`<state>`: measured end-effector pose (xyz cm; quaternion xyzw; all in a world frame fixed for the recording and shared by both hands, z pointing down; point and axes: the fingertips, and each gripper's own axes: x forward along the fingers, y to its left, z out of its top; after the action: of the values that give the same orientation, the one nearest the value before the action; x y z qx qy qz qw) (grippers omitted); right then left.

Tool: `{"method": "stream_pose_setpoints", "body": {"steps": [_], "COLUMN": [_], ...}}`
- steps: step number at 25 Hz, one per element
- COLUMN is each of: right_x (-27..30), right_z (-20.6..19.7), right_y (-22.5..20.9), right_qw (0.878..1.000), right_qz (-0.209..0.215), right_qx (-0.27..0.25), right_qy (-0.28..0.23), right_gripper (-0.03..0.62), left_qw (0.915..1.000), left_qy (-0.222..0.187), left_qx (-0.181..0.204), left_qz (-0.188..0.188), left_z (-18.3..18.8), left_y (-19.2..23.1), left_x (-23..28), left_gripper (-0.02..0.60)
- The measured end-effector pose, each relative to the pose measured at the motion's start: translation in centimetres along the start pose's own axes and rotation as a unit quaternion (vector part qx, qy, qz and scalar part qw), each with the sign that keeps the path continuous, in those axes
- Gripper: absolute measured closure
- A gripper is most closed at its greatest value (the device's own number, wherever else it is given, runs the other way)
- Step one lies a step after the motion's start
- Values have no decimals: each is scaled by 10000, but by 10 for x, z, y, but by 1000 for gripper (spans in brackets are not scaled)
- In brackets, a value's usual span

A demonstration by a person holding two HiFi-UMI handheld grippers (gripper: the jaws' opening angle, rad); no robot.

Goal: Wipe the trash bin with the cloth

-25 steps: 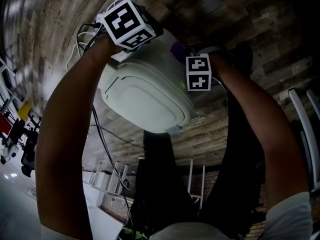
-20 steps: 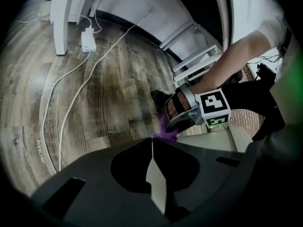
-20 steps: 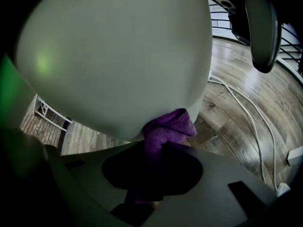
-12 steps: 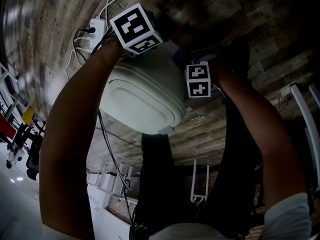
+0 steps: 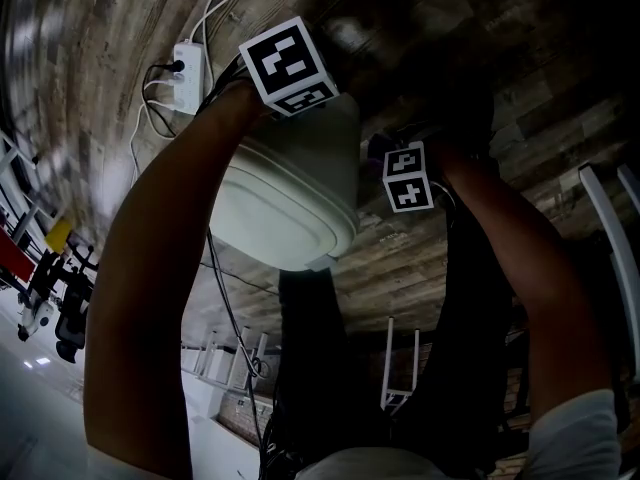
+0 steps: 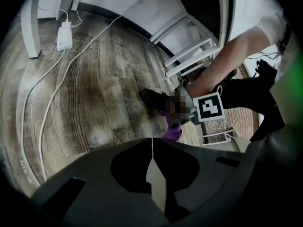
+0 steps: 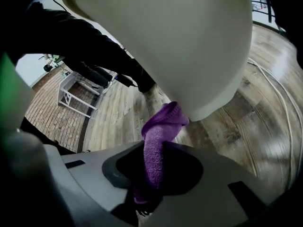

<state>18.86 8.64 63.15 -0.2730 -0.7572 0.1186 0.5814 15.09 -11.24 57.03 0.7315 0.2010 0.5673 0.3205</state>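
Floor, head view: dark wood-plank floor; white power strip with cables at upper left.
Bin, head view: pale plastic trash bin, tilted, broad oval face toward the camera, between both forearms.
Grippers, head view: left gripper at the bin's upper edge; right gripper just beside its right flank.
Left gripper view: jaws closed to a hairline at the tips, pinching a thin pale wedge of the bin; purple knitted cloth beyond, near the right gripper.
Right gripper view: jaws clamped on the cloth, bunched top pressed against the bin's rounded side.
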Motion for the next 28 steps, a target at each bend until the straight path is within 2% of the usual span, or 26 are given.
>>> {"method": "stream_pose_setpoints", "body": {"steps": [3,8,16,21,28], "right_x": [-7,-27,-50,-58,-53], "right_z": [-12,-19,12,44,87], "right_y": [-16,-65,-157,-204,-243], "right_qw": [9995,9951,9820,9766,9754], "right_qz": [-204,-774,-1637,-1881,-1960], "right_qx": [254,603,842,854,697], "right_qy": [-17,-106,-432,-605,-736], "right_gripper": [493,493,493,493,493], "left_qw": [10000,9993,9947,9924,9892], "left_qy": [-32,-236,-545,-569,-694], "left_qx": [-11,-208,-626,-782,-967], "left_qz": [22,207,606,759,855], "left_z": [0,-7,-46,-81,-118], "left_y": [2,18,56,74,90], "left_x": [-1,-20,-61,-77,-88], "left_gripper": [572,572,572,572,572]}}
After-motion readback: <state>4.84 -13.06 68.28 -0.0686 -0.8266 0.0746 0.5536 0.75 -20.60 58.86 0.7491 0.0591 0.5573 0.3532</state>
